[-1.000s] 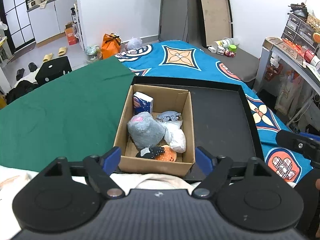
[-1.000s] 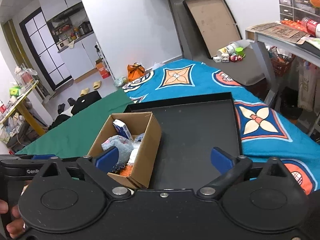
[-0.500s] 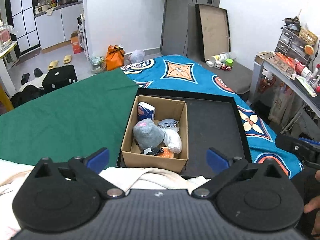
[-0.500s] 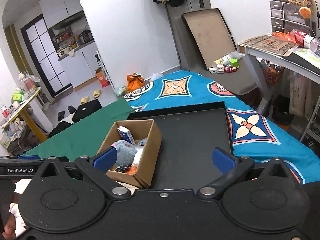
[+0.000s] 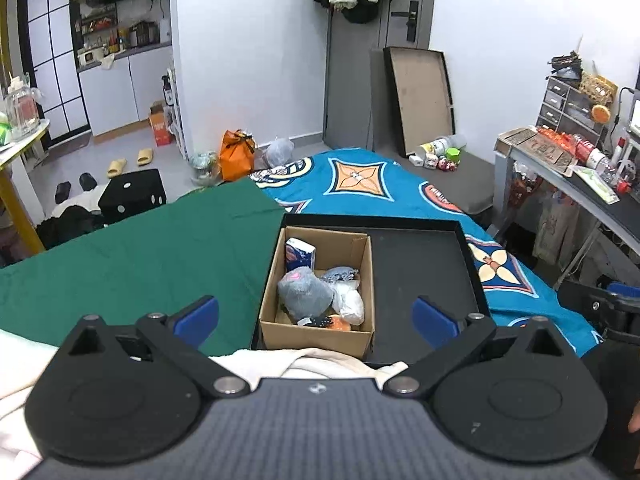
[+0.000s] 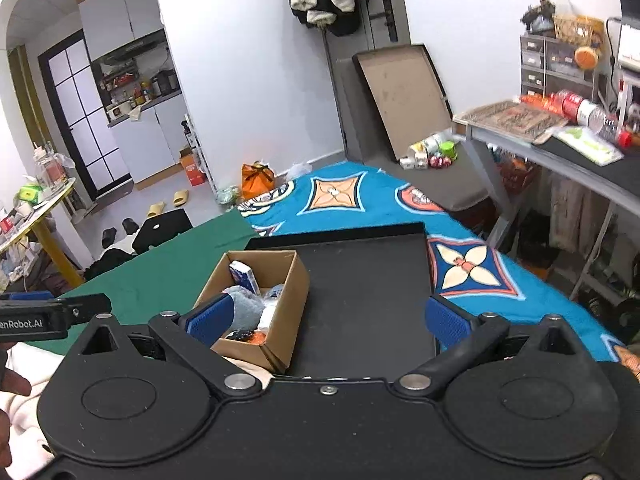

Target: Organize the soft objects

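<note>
Hovering at the bottom of the left wrist view: left gripper [image 5: 316, 316], blue fingertips [image 5: 198, 317] spread wide apart, released, gripping nothing. Sitting beyond the gap, in the lower centre of the frame: cardboard box [image 5: 316, 332], open-topped, resting in the left part of a black tray [image 5: 424, 272]. Lying inside the box: grey plush toy [image 5: 306, 294] filling the lower left, white soft bundle [image 5: 349, 304] just beside it on the right, orange item [image 5: 344, 324] and small black item [image 5: 318, 321] at the near wall, grey-blue cloth [image 5: 340, 274] behind the bundle, blue-and-white packet [image 5: 300, 254] standing in the far left corner. Spreading under the tray: green cloth [image 5: 140, 264] across the left half, blue patterned sheet [image 5: 360, 188] across the upper centre and right. Bunching at the near edge of the box, touching it: cream fabric [image 5: 304, 360]. Peeking in at the right edge of the frame: part of the other gripper.

Hovering at the bottom of the right wrist view: right gripper [image 6: 328, 318], blue pads wide apart, released, empty. Showing left of centre in this frame: the box [image 6: 292, 312], left fingertip [image 6: 210, 318] overlapping its near left corner in the picture, contact impossible to tell. Stretching bare across the centre: the tray [image 6: 368, 292]. Poking in at the left edge: the left gripper [image 6: 52, 312], with a person's fingers [image 6: 12, 382] below it.
</note>
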{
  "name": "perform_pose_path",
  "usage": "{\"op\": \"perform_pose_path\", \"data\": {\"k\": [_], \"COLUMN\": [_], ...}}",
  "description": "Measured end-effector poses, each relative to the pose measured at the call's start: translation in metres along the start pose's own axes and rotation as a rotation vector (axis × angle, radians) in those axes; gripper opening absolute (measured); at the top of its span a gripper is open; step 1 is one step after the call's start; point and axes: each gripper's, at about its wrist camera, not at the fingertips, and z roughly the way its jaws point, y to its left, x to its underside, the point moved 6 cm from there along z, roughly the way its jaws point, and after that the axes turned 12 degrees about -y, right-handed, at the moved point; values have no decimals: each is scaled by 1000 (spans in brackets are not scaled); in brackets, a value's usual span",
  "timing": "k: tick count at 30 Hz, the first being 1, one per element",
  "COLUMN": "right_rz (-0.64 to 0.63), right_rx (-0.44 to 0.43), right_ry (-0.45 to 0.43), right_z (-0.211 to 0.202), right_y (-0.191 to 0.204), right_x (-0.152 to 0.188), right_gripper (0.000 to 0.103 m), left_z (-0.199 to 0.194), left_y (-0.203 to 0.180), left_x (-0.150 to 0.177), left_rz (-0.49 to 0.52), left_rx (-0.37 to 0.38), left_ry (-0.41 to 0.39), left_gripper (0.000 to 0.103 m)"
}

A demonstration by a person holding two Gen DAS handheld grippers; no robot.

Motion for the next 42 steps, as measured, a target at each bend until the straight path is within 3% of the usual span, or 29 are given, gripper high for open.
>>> {"op": "perform_pose_path", "data": {"k": [22,42], "right_rz": [15,-11], "right_rx": [-20,-33], "right_ry": [-55,-61], "right_z": [-51,-61], "right_y": [10,16], "right_x": [-6,-1], "right_gripper": [103,103], "left_z": [-56,-65], "left_y": [-5,-8], "left_x": [0,9], "left_rz": [-2,11], "left_rx": [-1,6], "left_ry": [-62,-54], "left_gripper": [102,102]}}
